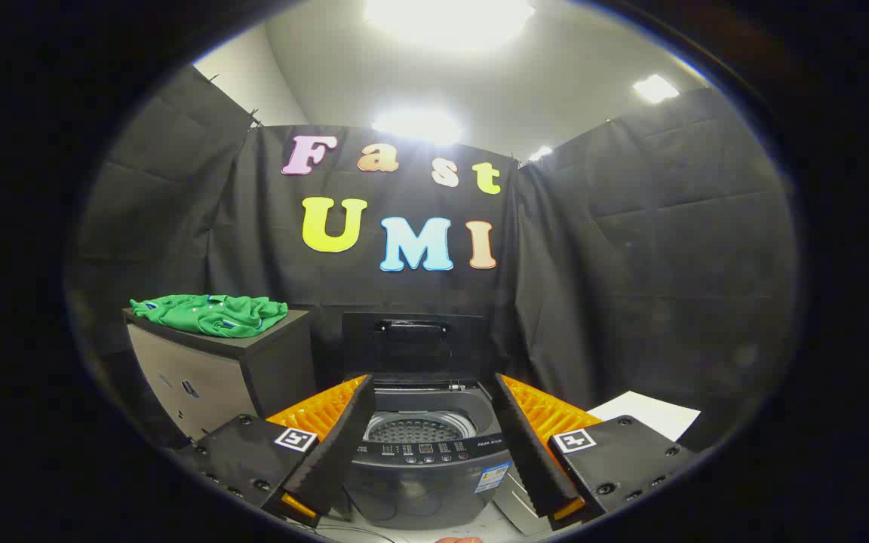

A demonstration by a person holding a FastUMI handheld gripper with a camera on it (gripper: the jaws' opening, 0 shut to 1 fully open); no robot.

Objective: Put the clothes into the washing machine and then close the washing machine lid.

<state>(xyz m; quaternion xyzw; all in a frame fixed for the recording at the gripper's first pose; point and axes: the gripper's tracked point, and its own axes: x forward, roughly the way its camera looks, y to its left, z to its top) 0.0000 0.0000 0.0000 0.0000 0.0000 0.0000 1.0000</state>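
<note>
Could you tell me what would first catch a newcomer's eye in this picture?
The green clothes stand out, heaped on the dark cabinet left of the fingers. Between the open gripper fingers sits the washing machine, its lid raised and drum exposed.

Gripper (pixel 431 441) held level, fingers (pixel 336 445) spread wide apart, nothing gripped between them; a fingertip, possibly the person's, glimpsed beneath

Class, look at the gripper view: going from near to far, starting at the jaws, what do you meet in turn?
Open gripper, jaws spread apart and holding nothing → washing machine control panel → its drum → the raised lid → the black cloth wall. The green clothes lie off to the side on a cabinet.
</note>
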